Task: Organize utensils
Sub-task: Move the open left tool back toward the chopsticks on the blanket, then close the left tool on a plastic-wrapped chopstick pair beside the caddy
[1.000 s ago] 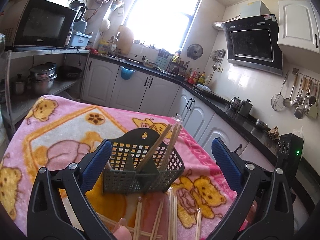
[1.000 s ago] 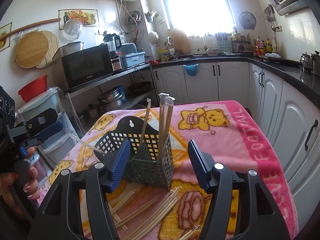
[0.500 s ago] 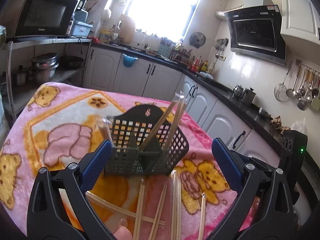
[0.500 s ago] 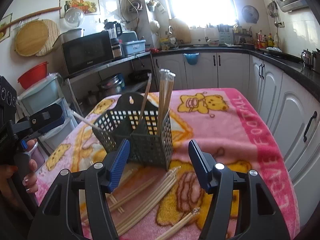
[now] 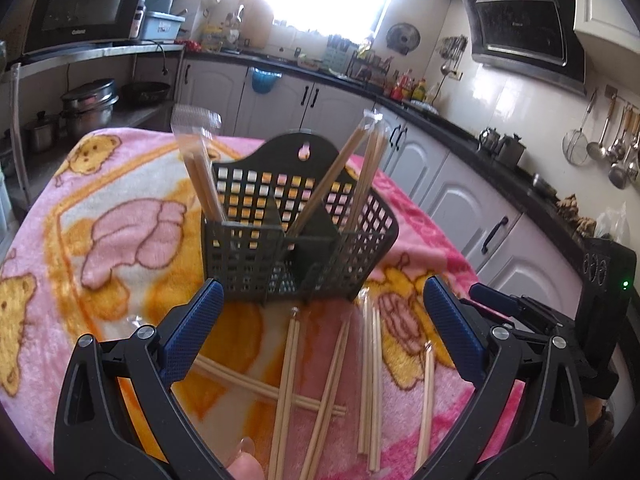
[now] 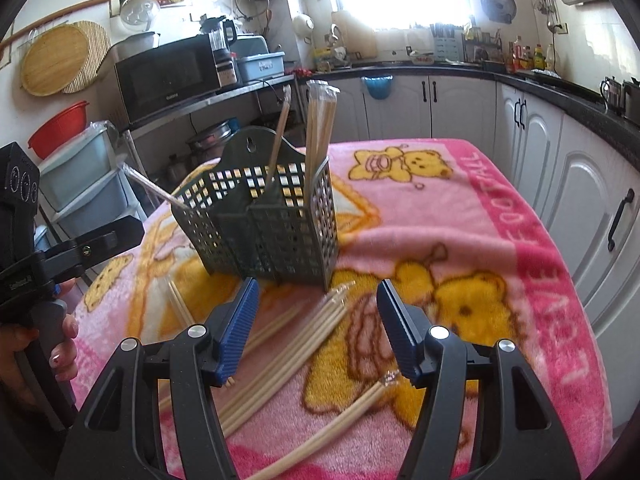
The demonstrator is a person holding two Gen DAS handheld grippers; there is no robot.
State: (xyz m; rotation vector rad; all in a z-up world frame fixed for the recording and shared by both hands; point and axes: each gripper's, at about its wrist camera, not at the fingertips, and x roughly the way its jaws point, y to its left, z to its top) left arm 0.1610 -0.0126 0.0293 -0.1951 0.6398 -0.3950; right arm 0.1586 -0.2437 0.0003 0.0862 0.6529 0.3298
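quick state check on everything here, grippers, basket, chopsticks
left gripper: jaws open, empty
right gripper: jaws open, empty
utensil basket: upright on the blanket
wrapped chopsticks in basket: standing, leaning
loose chopsticks: lying scattered, some crossed, in front of the basket

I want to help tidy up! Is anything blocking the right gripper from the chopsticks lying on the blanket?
Nothing visible does. The open right gripper hangs right above the loose wrapped wooden chopsticks on the pink bear blanket; the dark plastic mesh caddy stands beyond them.

Chopsticks (image 5: 372, 364) lie on the blanket (image 5: 120, 232) before the caddy (image 5: 296, 240).
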